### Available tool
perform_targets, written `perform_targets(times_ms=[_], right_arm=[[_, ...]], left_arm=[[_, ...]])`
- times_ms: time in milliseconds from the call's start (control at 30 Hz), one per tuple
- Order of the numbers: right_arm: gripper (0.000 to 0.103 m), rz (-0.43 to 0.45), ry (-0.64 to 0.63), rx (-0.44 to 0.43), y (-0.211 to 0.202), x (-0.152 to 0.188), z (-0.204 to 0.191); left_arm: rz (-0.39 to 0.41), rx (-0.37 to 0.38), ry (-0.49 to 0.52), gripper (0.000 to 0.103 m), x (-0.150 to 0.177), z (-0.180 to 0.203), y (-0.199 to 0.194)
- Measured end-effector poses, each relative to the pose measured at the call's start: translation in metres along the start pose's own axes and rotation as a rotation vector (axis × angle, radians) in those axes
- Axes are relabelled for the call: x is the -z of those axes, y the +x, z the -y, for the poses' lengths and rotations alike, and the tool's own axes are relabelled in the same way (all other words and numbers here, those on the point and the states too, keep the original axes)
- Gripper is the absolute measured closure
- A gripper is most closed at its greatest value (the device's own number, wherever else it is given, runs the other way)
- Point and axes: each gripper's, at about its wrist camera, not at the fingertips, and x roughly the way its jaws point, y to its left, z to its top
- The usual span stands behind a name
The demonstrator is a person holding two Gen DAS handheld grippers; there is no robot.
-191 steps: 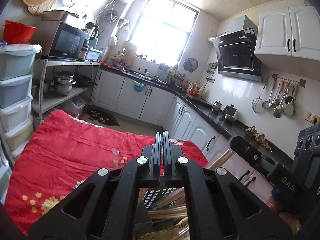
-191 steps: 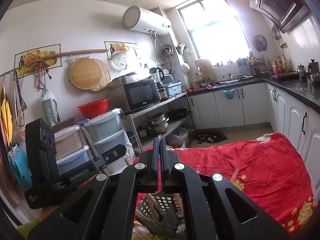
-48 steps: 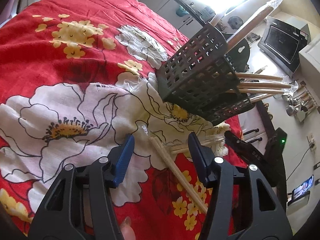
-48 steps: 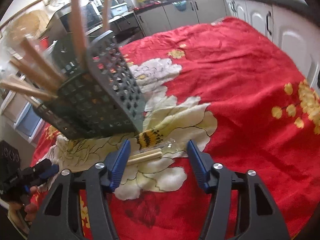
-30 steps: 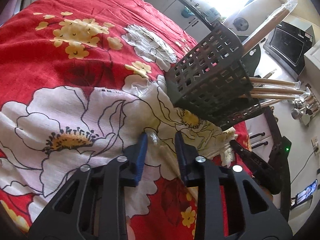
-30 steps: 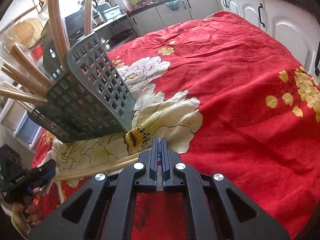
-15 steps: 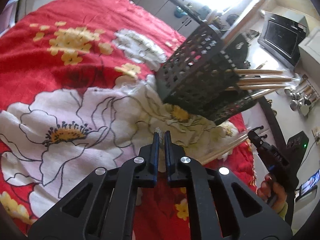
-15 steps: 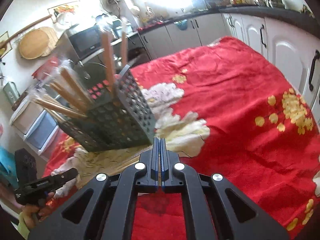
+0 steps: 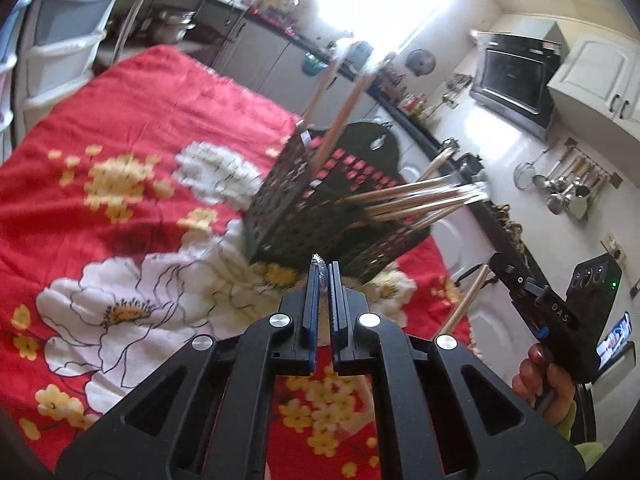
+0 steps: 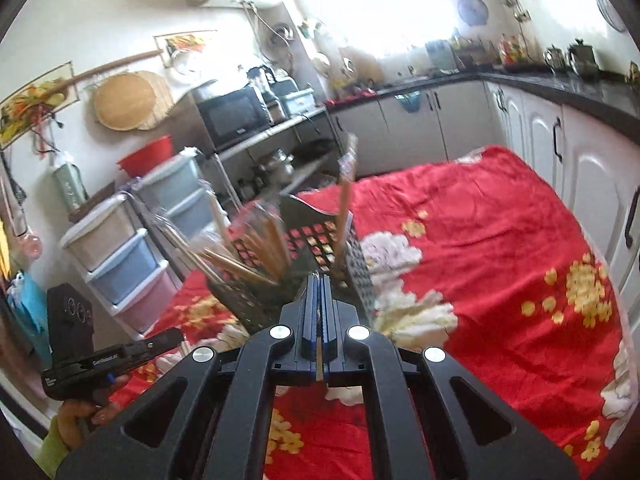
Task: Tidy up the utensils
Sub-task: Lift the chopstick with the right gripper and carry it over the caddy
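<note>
Bright window (image 10: 400, 4), white cabinets (image 10: 532, 128), dark countertop (image 10: 580, 96), microwave (image 10: 234, 118), red floral cloth (image 10: 500, 248)

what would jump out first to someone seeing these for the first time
Probably the red floral cloth that fills the lower half of both views. On it, straight ahead of both grippers, a dark perforated basket bristles with wrapped wooden chopsticks that fan out of its top. The left gripper and right gripper are each shut on a wrapped chopstick pair.
</note>
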Motion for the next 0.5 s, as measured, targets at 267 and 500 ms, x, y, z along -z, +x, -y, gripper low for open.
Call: perform_targets(times_ms=[267,500], right_arm=[[0.101,0.056,-0.042,-0.033,-0.025,-0.013,-0.017],[0.101,0.094,-0.059,-0.045,-0.039,-0.021,-0.025]], left_arm=[[0.039,0.047,0.051,0.101,-0.012,0.026,-0.011],[0.078,0.075,0.094,0.101,-0.026,0.045,-0.021]])
